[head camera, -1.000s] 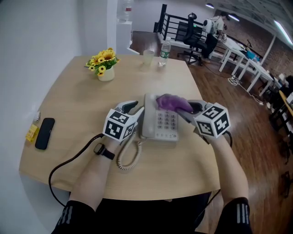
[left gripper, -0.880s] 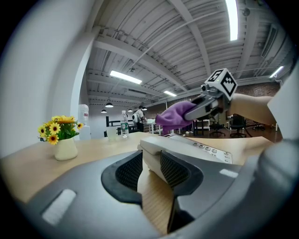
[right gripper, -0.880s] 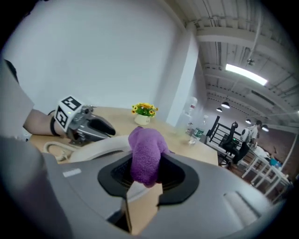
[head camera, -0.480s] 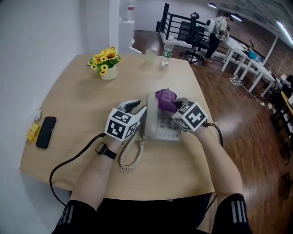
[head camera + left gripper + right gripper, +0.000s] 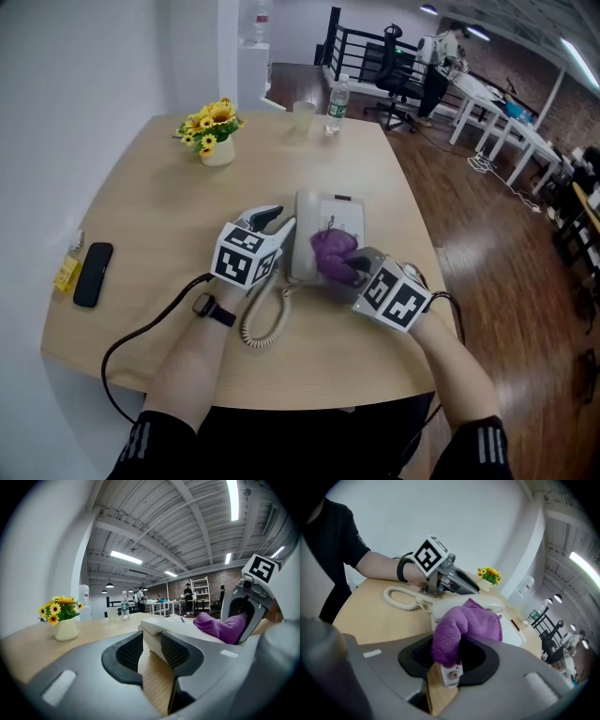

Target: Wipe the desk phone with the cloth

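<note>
A white desk phone (image 5: pixel 336 217) lies mid-table, its coiled cord (image 5: pixel 262 323) curling toward me. My right gripper (image 5: pixel 352 272) is shut on a purple cloth (image 5: pixel 332 255), which rests on the phone's near keypad area. In the right gripper view the cloth (image 5: pixel 459 625) bulges out of the right gripper (image 5: pixel 450 656), with the phone (image 5: pixel 513 632) just beyond. My left gripper (image 5: pixel 275 223) sits at the phone's left edge beside the handset. Seen from the left gripper (image 5: pixel 151 651), its jaws stand slightly apart with bare table between them and the phone (image 5: pixel 161 626) right ahead.
A vase of yellow flowers (image 5: pixel 214 131) stands at the back left. A cup (image 5: pixel 303 114) and a water bottle (image 5: pixel 336 101) stand at the far edge. A black mobile (image 5: pixel 91 272) and a yellow item (image 5: pixel 66 272) lie at the left edge. A black cable (image 5: pixel 141 337) trails off the near edge.
My right gripper has dragged the purple cloth from the phone's far end toward me, down over the keypad. The left gripper and the phone have stayed put.
</note>
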Available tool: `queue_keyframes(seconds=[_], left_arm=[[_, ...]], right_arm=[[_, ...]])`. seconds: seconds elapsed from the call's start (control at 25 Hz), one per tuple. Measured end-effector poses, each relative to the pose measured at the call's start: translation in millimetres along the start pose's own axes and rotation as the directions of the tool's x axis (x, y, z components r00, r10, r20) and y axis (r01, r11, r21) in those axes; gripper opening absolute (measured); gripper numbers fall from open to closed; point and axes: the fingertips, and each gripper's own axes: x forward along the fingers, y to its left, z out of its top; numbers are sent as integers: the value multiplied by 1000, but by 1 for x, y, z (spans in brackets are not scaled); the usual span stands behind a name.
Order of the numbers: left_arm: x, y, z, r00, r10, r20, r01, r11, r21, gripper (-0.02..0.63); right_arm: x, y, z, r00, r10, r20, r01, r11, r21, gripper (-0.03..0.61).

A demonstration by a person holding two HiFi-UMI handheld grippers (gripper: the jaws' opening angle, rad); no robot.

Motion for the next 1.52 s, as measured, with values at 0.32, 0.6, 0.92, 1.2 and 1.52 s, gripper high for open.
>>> queue_keyframes(seconds=[0.32,0.6,0.92,1.2,1.52], left_arm=[[0,-1,1,1000,0,1,0,1000,2,114],[0,0,0,1000,-1,1,1,1000,2,114],[0,-1,1,1000,-2,2,2,1000,3,114],[0,-1,1,1000,-1,1,1,1000,3,114],[-1,-2,1,1000,0,1,0,1000,4,114]], right_arm=[[-24,39,-16,999,48,-18,-49,996,-69,121],[-33,36,29,980,47,193,-33,997,-75,121],[-12,31,-10,996,42,79,-38,998,-52,121],[-37,9,-53,999,-19,34,18,999,46,121],[-68,-11,-89,994,-111,-6,111,986,125,121]])
